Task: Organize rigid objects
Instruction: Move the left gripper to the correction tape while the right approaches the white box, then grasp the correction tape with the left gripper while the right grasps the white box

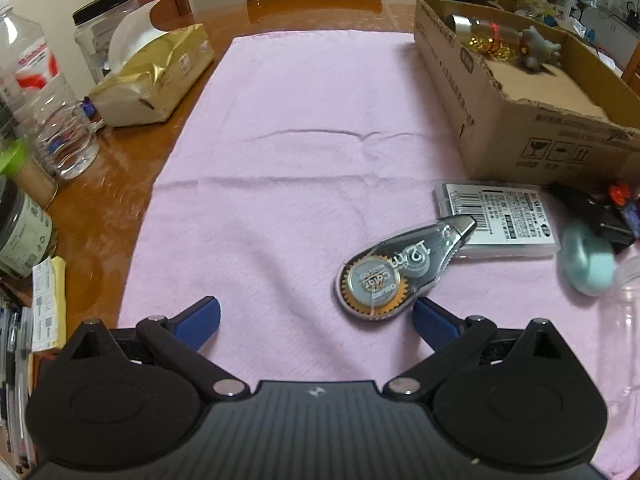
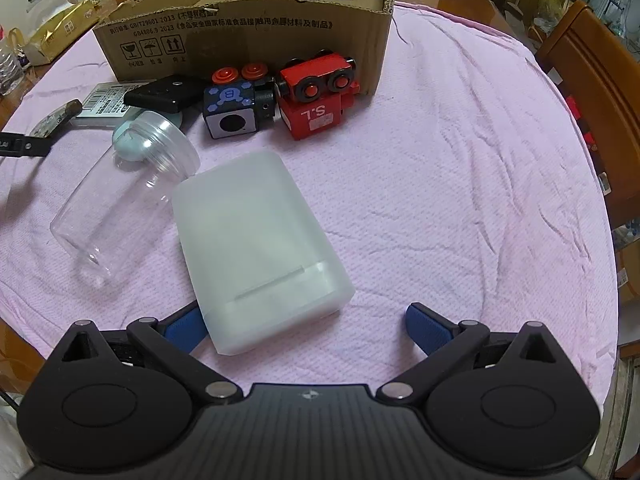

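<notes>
My left gripper (image 1: 316, 318) is open above the pink cloth (image 1: 288, 168), with a correction tape dispenser (image 1: 400, 272) just ahead of its right finger. Behind the dispenser lies a flat clear case (image 1: 504, 220), and a mint green object (image 1: 586, 262) sits to the right. My right gripper (image 2: 306, 326) is open, and the near end of a frosted white box (image 2: 256, 248) lies between its fingers, close to the left one. A clear jar (image 2: 124, 196) lies on its side to the left. A red toy block (image 2: 316, 100) and a blue toy block (image 2: 236, 106) stand before the cardboard box (image 2: 248, 32).
The cardboard box (image 1: 520, 120) holds a bottle of yellow capsules (image 1: 484, 34) and a grey figure (image 1: 538, 48). A gold tissue pack (image 1: 156, 76), water bottles (image 1: 44, 96) and jars line the left table edge. A black device (image 2: 164, 94) lies by the blue block. Chairs stand behind.
</notes>
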